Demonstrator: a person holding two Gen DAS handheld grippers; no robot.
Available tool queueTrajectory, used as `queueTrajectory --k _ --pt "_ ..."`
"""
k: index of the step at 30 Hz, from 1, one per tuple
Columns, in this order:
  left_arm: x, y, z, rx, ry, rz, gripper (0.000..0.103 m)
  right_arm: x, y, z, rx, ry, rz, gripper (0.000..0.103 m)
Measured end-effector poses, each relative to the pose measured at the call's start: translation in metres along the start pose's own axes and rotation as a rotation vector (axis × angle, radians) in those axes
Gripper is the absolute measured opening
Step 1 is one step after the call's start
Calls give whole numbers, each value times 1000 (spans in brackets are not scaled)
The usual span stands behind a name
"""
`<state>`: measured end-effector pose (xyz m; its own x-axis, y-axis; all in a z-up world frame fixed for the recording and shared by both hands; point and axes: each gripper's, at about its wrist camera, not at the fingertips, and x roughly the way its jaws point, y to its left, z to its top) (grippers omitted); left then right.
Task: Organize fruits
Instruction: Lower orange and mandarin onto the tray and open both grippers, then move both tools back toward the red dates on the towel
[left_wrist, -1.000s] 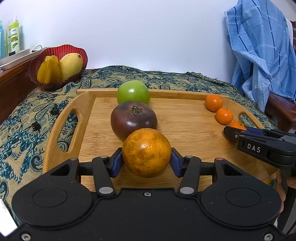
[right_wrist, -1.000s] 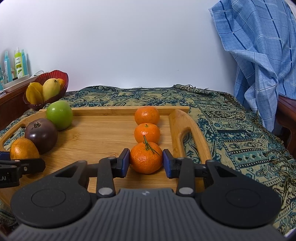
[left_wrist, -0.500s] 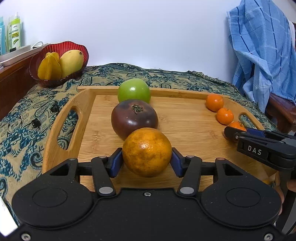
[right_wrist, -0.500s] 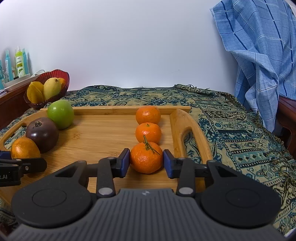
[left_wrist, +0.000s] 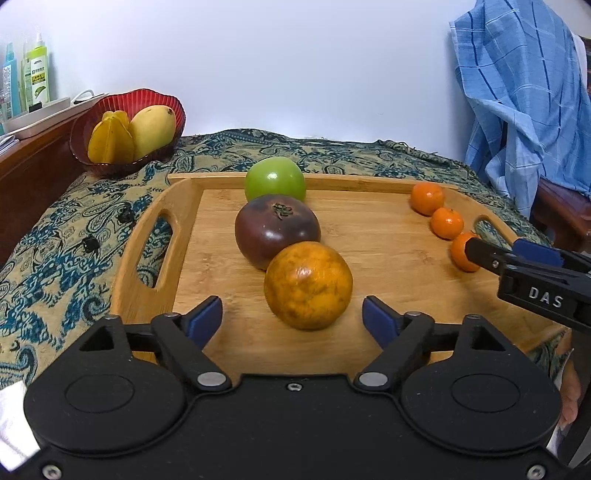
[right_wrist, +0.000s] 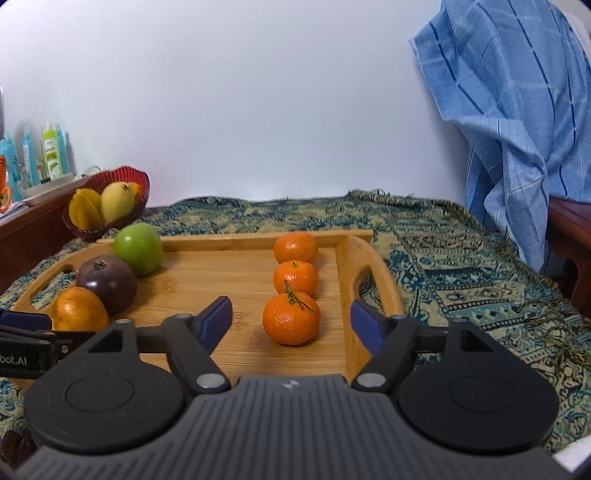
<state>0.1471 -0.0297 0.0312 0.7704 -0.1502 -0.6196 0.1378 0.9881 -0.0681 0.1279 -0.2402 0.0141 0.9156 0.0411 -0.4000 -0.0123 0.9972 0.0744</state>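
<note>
On the patterned cloth (left_wrist: 74, 236) lies a wooden tray (left_wrist: 373, 251) with raised rims and a cut-out handle at each short end. The fruits stand on it in two lines, and both lines run from the near edge toward the far rim. Between the two lines the tray floor is bare and wide.

Along the left side the large orange (left_wrist: 307, 285) is nearest, the dark purple fruit (left_wrist: 277, 230) is behind it and touches it, and the green apple (left_wrist: 275, 180) is last, just beside the far rim. The calyx of the purple fruit points up.

Along the right side three small mandarins make the other line: the near mandarin (right_wrist: 291, 318), the middle mandarin (right_wrist: 295, 277) and the far mandarin (right_wrist: 296, 247), which is close to the far rim. This line is just beside the right handle wall. The green stem of the near mandarin points up and leans a little toward the far side.

The left gripper (left_wrist: 291, 320) has its jaws opening; the large orange sits on the tray between them, and the blue pads (left_wrist: 205, 319) stand apart from its skin on both sides. The right gripper (right_wrist: 291, 322) has its jaws opening as well, with the near mandarin between them, free of the pads.

Beyond the left corner of the tray a red bowl (left_wrist: 110, 107) holds a starfruit (left_wrist: 110, 138) and a mango (left_wrist: 153, 127). A blue checked cloth (right_wrist: 517, 110) hangs at the right, well apart from the tray.
</note>
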Motion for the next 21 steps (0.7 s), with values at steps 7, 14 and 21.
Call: queueTrajectory --k 7,14,21 --pt "-22 -3 -15 0 -14 -31 96 -39 5 -13 1 -91 -24 89" --pt "-50 -4 -39 0 -46 -67 102 -69 9 -33 28 -118 -49 90" --pt "-71 0 -60 -17 -62 -67 102 -90 15 -54 47 -94 -74 90"
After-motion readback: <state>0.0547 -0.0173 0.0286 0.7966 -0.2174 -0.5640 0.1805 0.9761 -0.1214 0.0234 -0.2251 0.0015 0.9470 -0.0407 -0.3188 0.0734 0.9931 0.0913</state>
